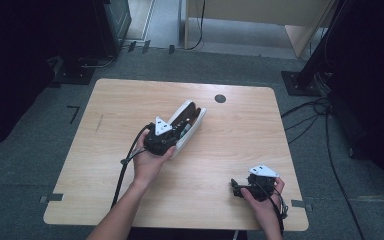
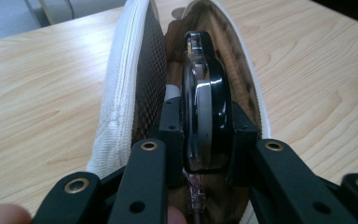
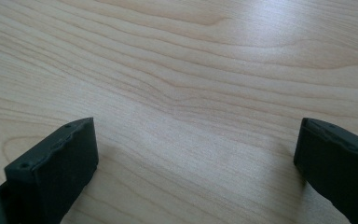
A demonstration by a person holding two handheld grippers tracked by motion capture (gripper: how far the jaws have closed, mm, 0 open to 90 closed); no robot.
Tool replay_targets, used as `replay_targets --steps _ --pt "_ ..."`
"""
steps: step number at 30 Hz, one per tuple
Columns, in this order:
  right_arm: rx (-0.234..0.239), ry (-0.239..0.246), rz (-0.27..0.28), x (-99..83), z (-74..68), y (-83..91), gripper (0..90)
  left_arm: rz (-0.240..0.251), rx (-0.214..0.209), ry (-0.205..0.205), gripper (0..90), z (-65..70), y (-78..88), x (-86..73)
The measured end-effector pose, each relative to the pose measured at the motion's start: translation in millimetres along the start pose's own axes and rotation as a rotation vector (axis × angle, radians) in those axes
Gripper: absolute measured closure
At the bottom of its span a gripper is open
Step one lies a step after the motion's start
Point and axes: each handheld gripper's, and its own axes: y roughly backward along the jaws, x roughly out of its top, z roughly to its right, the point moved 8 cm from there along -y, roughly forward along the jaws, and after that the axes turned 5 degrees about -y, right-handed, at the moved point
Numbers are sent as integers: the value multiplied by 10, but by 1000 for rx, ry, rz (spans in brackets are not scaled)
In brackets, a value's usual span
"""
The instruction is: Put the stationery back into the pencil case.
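Black jaws of my left claw (image 2: 200,140) sit at the bottom of the left claw view, clamped narrow on a flat round disc (image 2: 205,116), dark-rimmed and glossy, held edge-on. It hangs right in the mouth of the white zip pouch (image 2: 116,93), whose two sides gape apart, mesh lining on the left and brown inside on the right; something brown already lies within. So I judge the carrying done and the placing half done: the disc has yet to go fully down and be let go, and the zip is not closed. From above, the pouch (image 1: 192,117) lies slanted at mid-frame on the pale wooden surface (image 1: 240,150). My right claw (image 1: 240,189) rests at lower right, jaws wide with bare wood between them. Around the surface are grey carpet, trailing cables and dark stands.
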Motion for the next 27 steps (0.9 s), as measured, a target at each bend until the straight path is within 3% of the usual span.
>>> replay_targets --steps 11,22,27 --pt "-2 0 0 -1 -3 2 0 -68 -22 22 735 35 -149 -148" --pt "-4 -1 1 0 -4 0 0 -75 -26 12 699 30 -149 -174" --pt "-4 -1 1 0 -5 0 0 -54 -28 20 667 29 -116 -160"
